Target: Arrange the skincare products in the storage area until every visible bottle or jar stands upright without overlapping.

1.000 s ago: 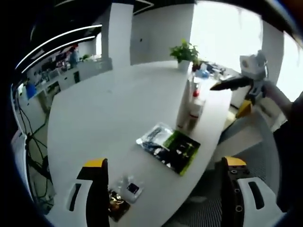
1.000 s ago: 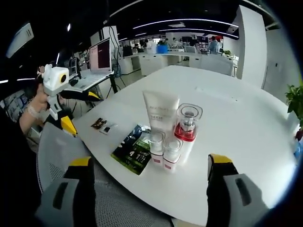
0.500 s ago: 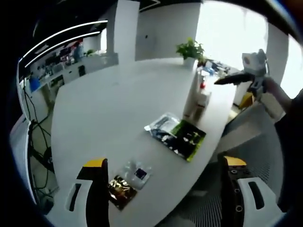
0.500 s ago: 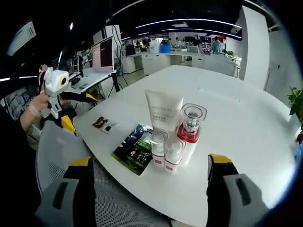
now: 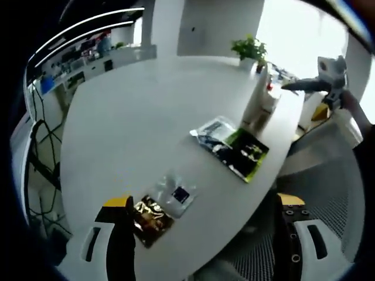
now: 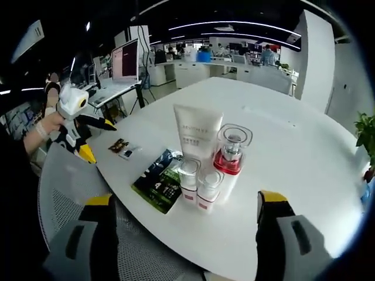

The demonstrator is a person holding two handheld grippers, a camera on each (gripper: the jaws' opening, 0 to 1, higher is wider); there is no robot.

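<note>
A white tube stands upright near the table's edge, with a clear-capped bottle with a red collar beside it and two small white bottles in front; all stand upright in a tight group. The same group appears far off in the left gripper view. My right gripper is open, short of the bottles, holding nothing. My left gripper is open over the table edge, with small sachets between its jaws' line of sight. The left gripper also shows at the left of the right gripper view, the right gripper at the right of the left gripper view.
A flat green-and-black packet lies on the white table beside the bottles, also seen as packet. Small sachets lie further along. A potted plant stands at the far end. A mesh chair sits by the table edge.
The left gripper view has swung, so the sachets and packet sit more centrally and the bottles look farther. The right gripper view has shifted only slightly. Both grippers stay open.
</note>
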